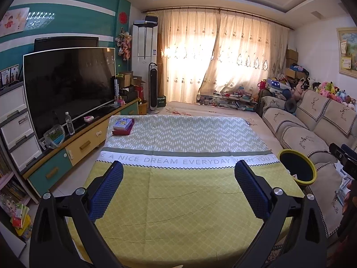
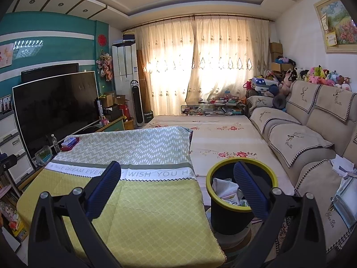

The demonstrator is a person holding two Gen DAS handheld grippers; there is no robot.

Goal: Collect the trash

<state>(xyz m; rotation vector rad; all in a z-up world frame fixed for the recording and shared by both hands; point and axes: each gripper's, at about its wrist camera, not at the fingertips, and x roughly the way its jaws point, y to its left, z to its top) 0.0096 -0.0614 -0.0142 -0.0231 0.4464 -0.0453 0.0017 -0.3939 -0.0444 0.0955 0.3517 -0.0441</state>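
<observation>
Both tools spread wide, level, empty

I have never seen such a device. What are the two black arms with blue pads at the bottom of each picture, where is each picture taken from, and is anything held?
They are hand-held grippers, one per hand, each with a camera looking along its jaws. One picture comes from the left gripper, the other from the right gripper. Both stand open and hold nothing. Below them is a table under a yellow-green patterned cloth, bare except for a small stack of boxes at its far left corner. Beside the table stands a black bin with a yellow rim, already holding crumpled paper and wrappers.
</observation>
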